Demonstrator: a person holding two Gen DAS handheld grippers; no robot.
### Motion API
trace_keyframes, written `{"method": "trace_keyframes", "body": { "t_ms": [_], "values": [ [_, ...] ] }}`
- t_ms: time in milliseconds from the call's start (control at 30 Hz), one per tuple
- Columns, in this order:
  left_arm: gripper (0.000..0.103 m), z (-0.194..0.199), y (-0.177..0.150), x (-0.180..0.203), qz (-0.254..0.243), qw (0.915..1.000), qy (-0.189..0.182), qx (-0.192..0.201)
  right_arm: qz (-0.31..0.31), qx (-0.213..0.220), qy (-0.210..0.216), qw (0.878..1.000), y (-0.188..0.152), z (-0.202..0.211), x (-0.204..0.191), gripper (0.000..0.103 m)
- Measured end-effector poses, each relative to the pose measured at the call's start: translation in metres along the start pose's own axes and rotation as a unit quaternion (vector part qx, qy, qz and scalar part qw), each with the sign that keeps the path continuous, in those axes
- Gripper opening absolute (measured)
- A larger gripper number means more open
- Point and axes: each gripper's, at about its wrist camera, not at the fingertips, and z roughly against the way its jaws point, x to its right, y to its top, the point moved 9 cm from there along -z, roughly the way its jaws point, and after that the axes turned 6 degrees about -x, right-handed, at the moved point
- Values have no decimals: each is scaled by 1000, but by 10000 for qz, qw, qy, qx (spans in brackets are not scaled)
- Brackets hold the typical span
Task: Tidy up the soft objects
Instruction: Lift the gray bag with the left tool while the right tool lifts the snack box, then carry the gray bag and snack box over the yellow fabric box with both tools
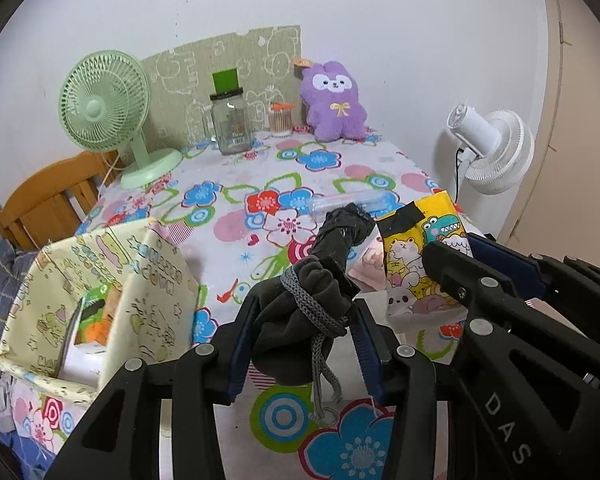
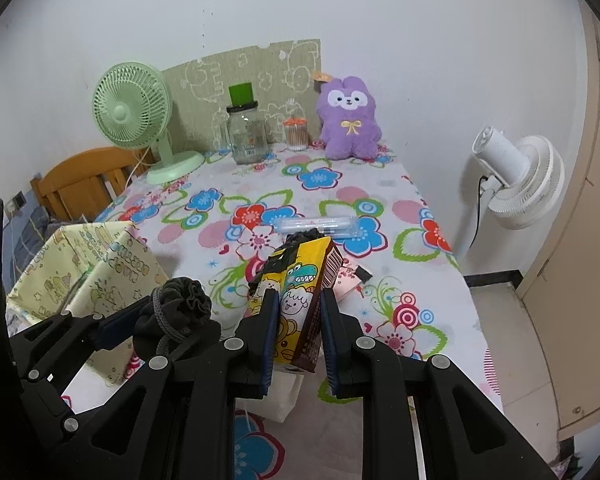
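Note:
My left gripper is shut on a dark grey drawstring pouch tied with a grey cord, held above the near table; the pouch also shows in the right wrist view. My right gripper is shut on a yellow cartoon tissue pack, which also shows in the left wrist view. A black bundle lies just beyond the pouch. A purple plush bunny sits at the table's far edge.
A yellow patterned storage box with items inside stands at the left. A clear pen case, a glass jar, a swab jar and a green fan are on the floral tablecloth. A white fan stands at right.

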Motion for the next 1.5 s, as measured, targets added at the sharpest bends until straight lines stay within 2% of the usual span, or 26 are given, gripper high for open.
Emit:
{"method": "trace_keyframes", "body": {
  "t_ms": [700, 1500],
  "values": [
    [47, 54, 24, -16, -103, 9986, 26, 522, 134, 435, -69, 9989, 28, 52, -22, 23],
    [47, 66, 29, -73, 121, 9979, 182, 616, 442, 425, 193, 9979, 46, 49, -81, 23]
  ]
}}
